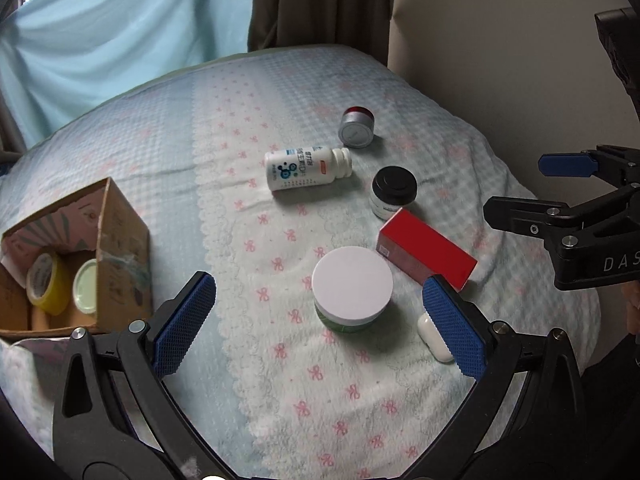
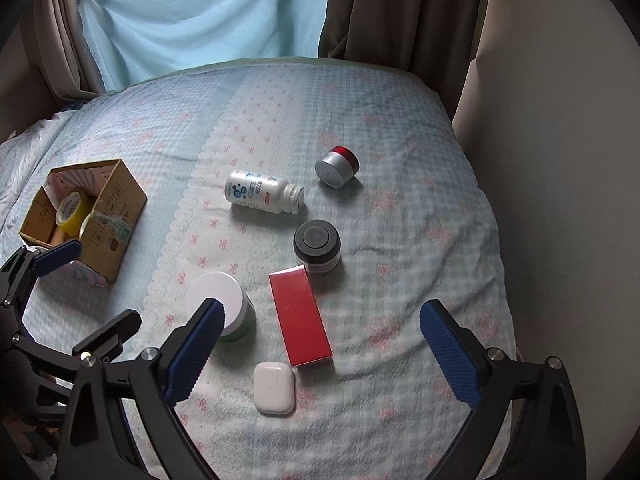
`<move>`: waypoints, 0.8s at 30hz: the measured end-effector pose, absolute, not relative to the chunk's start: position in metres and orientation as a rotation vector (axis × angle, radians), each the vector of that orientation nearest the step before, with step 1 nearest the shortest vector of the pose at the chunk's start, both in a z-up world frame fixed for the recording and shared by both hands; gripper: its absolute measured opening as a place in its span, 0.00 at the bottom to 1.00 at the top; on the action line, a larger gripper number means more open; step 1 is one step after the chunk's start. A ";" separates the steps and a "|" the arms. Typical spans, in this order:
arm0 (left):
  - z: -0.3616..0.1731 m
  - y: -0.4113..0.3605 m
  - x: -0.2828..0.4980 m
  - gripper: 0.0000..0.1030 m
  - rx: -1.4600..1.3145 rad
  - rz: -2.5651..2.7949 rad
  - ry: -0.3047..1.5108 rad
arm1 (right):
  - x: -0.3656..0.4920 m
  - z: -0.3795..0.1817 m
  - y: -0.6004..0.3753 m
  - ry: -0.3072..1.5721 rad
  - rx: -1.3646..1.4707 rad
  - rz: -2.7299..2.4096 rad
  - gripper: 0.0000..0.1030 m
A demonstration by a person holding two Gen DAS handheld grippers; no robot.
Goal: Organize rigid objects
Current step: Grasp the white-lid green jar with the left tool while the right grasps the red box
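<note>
Both grippers open, nothing held: left gripper (image 1: 316, 320) over white-lid jar (image 1: 352, 294); right gripper (image 2: 320, 352) over red box (image 2: 300, 316) & earbud case (image 2: 273, 388).

Cardboard box (image 2: 116, 216) far left, tape roll (image 2: 72, 208) inside.

Risks:
- soft quilt (image 2: 420, 240), jar may tip when pinched
- items close, pad (image 1: 452, 328) could knock case
- white bottle (image 2: 260, 194), silver jar (image 2: 336, 168) on sides, may roll

Writing: "DAS" on right gripper; bottle label unreadable.

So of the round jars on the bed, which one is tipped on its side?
The silver jar with the red band, farthest from the grippers: its flat end faces sideways. The black-lidded jar and the white-lidded green jar stand upright.
</note>
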State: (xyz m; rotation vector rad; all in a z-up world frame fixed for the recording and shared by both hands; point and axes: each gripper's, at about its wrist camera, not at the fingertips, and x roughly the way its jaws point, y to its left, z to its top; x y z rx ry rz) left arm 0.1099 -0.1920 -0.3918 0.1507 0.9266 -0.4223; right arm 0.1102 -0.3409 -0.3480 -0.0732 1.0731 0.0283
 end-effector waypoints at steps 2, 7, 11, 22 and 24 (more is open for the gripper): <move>-0.417 -0.201 0.116 1.00 0.164 -0.453 0.940 | 0.115 -0.370 -0.341 1.091 -0.095 0.035 0.92; -0.462 -0.218 0.126 0.99 0.216 -0.548 0.961 | 0.128 -0.419 -0.338 1.133 -0.133 0.088 0.87; -0.477 -0.229 0.131 0.94 0.264 -0.612 0.957 | 0.138 -0.443 -0.333 1.173 -0.139 0.132 0.81; -0.502 -0.239 0.152 0.69 0.266 -0.657 0.999 | 0.161 -0.474 -0.325 1.232 -0.160 0.181 0.56; -0.502 -0.237 0.155 0.66 0.249 -0.664 1.009 | 0.163 -0.476 -0.322 1.242 -0.159 0.202 0.45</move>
